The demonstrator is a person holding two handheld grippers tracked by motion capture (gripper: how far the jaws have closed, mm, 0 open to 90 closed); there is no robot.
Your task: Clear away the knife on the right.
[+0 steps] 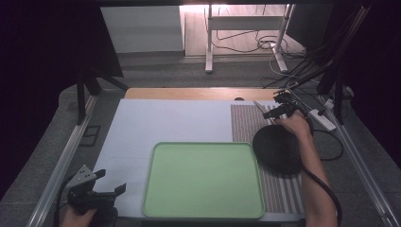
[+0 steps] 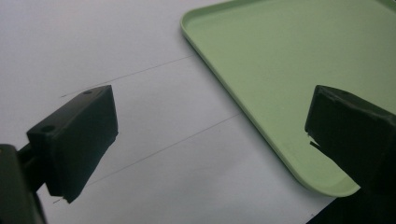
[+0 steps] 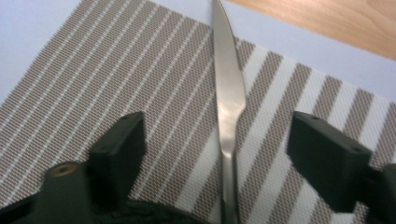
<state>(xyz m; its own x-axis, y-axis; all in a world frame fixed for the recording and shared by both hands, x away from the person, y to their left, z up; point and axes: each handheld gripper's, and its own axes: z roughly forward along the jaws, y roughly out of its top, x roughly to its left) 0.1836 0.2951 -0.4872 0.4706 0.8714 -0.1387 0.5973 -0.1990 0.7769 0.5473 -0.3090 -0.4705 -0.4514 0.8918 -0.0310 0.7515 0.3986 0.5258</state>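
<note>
Both grippers gape: left gripper (image 1: 109, 181) low beside the green tray (image 1: 203, 213), right gripper (image 3: 219, 154) straddling a knife (image 3: 229, 98) on the striped mat (image 3: 116, 70).

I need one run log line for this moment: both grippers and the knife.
left gripper: open, beside green tray | right gripper: open, astride silver table knife | knife: on striped placemat

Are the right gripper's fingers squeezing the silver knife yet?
Apart. In the right gripper view, the knife lies on the striped mat between the right gripper's open fingers, with mat showing on both sides of it.
</note>
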